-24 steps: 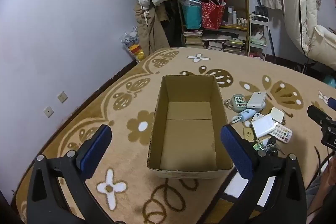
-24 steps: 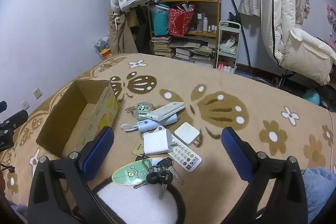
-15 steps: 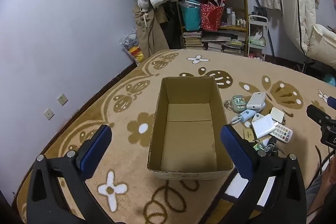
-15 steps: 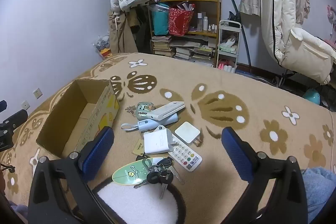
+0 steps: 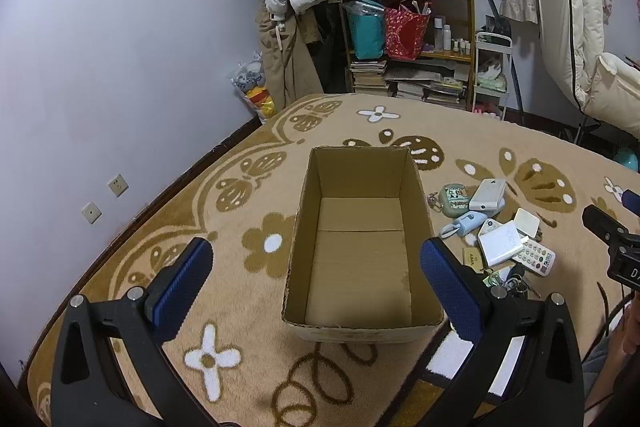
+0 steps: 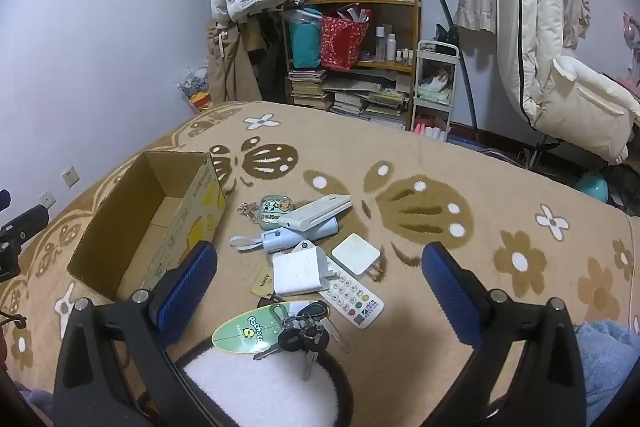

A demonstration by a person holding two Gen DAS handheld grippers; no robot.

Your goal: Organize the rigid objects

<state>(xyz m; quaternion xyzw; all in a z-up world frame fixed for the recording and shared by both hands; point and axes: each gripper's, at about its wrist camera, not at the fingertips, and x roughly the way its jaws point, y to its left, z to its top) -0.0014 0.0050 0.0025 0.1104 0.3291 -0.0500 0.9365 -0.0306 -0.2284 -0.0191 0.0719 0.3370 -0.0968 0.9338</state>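
Across the middle of my right view the clutter lies heaped: charger [image 6: 298,273] overlapping remote [image 6: 354,297], keys [image 6: 306,333] below. Box [image 5: 360,243] sits empty. Both left tongs [image 5: 312,267] and right tongs [image 6: 318,269] gape, released; I could pinch two at once.

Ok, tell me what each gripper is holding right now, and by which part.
Nothing is held. The left gripper hangs open over the empty cardboard box, and the right gripper hangs open above the pile of small items on the carpet.
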